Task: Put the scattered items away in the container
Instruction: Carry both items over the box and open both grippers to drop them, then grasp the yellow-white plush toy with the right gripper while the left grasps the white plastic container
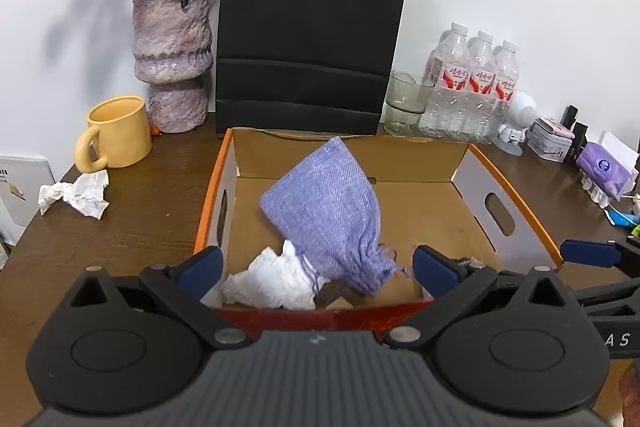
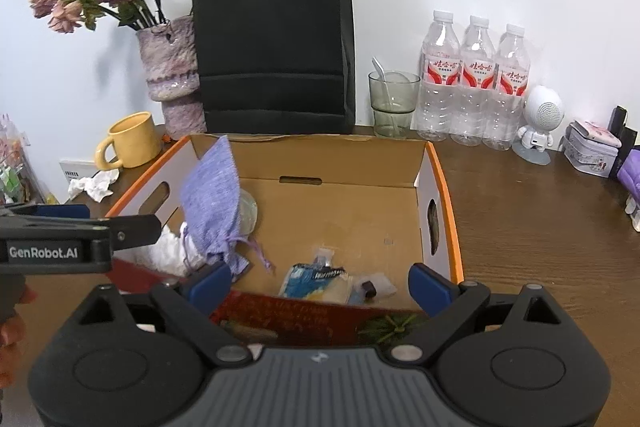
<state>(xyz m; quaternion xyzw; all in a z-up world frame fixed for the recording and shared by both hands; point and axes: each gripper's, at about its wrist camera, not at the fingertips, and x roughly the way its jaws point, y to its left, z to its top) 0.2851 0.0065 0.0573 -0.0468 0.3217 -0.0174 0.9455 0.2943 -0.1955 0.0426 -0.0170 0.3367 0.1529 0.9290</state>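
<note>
- Drawstring pouch [image 1: 324, 211] – lilac, with a fine woven pattern.
- Cardboard box [image 1: 516, 195] – brown inside, orange rim, red front wall.
- Crumpled tissue [image 1: 76, 193] – white.
- Mug [image 1: 116, 131] – pale yellow.
- Vase [image 1: 172, 55] – mottled purple and grey.
- Paper bag [image 1: 312, 27] – black.
- Bottles [image 2: 474, 79] – clear, with red and white labels.
- Table [image 2: 532, 227] – dark brown wood grain.

The left gripper [image 1: 316, 269] pointed forward and downward, and its two blue-padded fingers [image 1: 202, 269] stood wide apart with no pad pressing on anything. The right gripper [image 2: 320, 281] was held just beside it, on its right side, pointing downward in the same way, and its blue pads [image 2: 430, 289] were also spread wide and gripped nothing. At the left edge of the right wrist view, some fingertips of the person's hand [image 2: 12, 323] were visible behind the left gripper's black body.
</note>
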